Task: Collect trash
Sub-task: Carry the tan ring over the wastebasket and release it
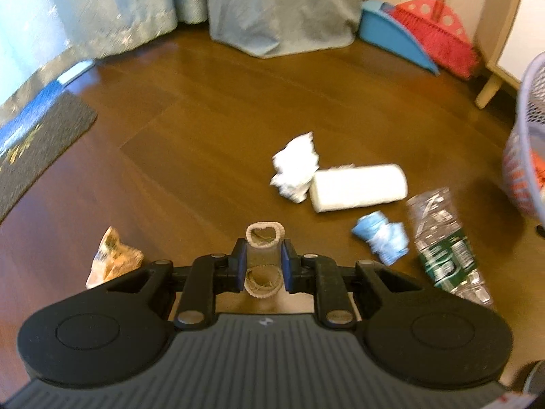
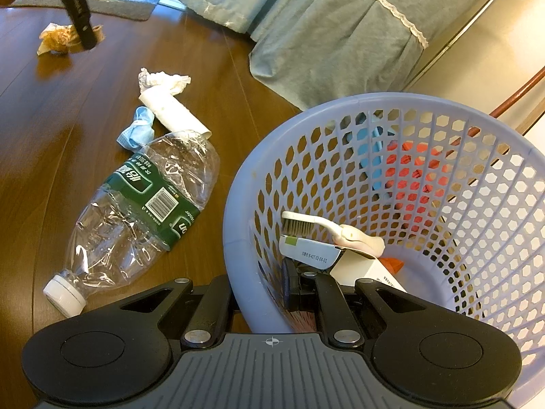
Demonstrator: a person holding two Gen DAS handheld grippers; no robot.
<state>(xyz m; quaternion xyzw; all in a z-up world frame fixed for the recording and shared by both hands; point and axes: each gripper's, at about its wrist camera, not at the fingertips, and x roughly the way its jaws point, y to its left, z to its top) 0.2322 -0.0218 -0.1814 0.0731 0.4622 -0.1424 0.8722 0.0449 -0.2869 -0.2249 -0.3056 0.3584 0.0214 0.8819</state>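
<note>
My left gripper (image 1: 263, 262) is shut on a brown cardboard tube (image 1: 262, 235), held above the wood floor. On the floor lie a crumpled white paper (image 1: 294, 167), a white paper roll (image 1: 359, 187), a blue face mask (image 1: 381, 238), a crushed clear bottle (image 1: 446, 248) and a brown wrapper (image 1: 112, 259). My right gripper (image 2: 262, 289) is clamped over the wall of the lilac mesh basket (image 2: 374, 97), with one finger inside and the other hidden outside. The basket holds a white brush (image 2: 306, 225) and a white box (image 2: 313, 252). The bottle (image 2: 143, 211) lies just left of the basket.
A blue dustpan (image 1: 391, 34) and a red broom (image 1: 439, 34) lean in the far right corner. Pale blue curtains (image 1: 279, 10) hang along the back. A dark doormat (image 1: 41, 136) lies at the left. A cabinet leg (image 1: 488, 88) stands at the right.
</note>
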